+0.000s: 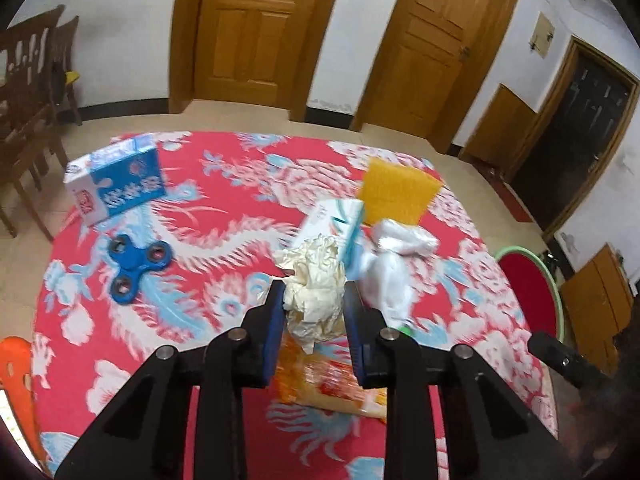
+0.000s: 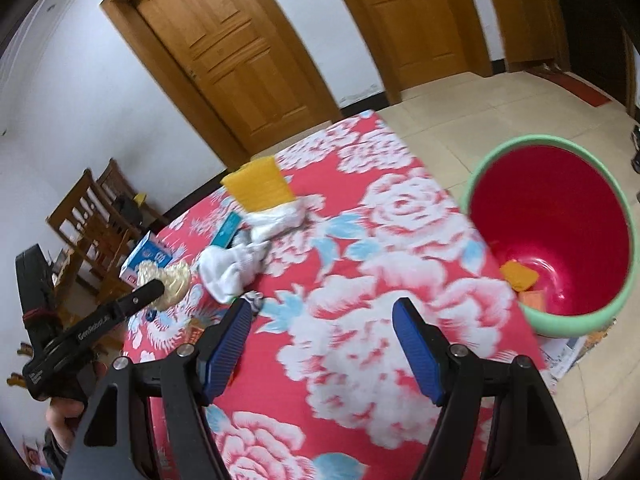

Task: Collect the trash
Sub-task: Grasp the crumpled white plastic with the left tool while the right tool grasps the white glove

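The left tool (image 1: 314, 300) is clamped on a crumpled cream paper wad (image 1: 316, 280), held above the counter's red floral cloth (image 1: 224, 208). The right tool (image 2: 320, 320) gapes wide with nothing between its pads. At its two o'clock, just off the counter edge, stands a green-rimmed red plastic bin (image 2: 552, 216) with orange scraps inside.

The orange snack wrapper (image 1: 320, 384) lies partly hidden behind the left gripper (image 1: 314, 300). Beside that wrapper, the green-capped object (image 1: 407, 326) stays too blurred to identify.
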